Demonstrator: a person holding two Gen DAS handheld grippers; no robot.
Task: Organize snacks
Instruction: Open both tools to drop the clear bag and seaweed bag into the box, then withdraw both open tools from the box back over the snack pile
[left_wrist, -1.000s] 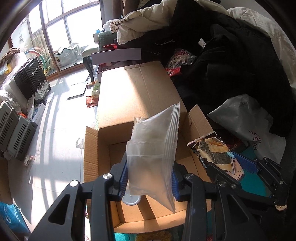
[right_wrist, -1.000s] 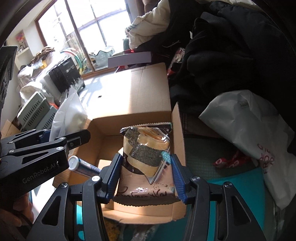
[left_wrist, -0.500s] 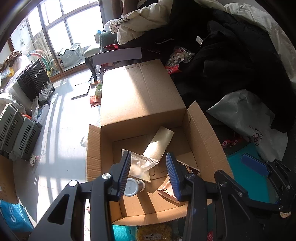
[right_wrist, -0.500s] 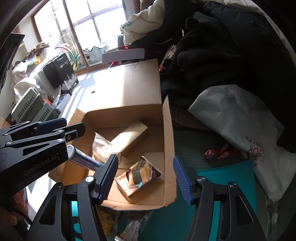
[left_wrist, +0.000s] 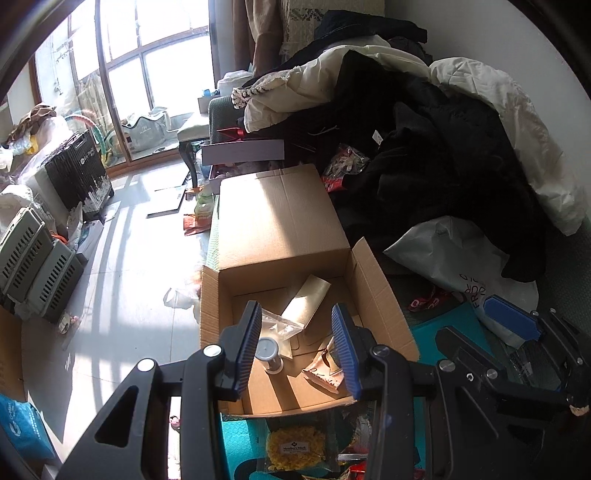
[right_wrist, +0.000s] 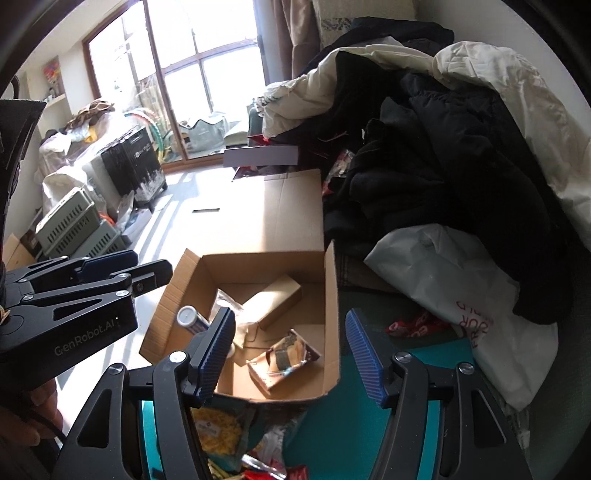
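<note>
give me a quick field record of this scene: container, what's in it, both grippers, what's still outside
container: open brown cardboard box, flaps up
contents: clear plastic zip bag; tan cardboard packet; white-capped cylindrical tube; brown patterned snack pouch
left gripper: open, nothing between the jaws, above the box
right gripper: open, jaws have just been opening, nothing between them, above the box
outside: yellow snack bag on teal mat, just in front of the box
beside the box: white plastic bag with red lettering

Black angular left claw (left_wrist: 299, 345), ribbed blue pads, silver screws, white GenRobot.AI lettering
</note>
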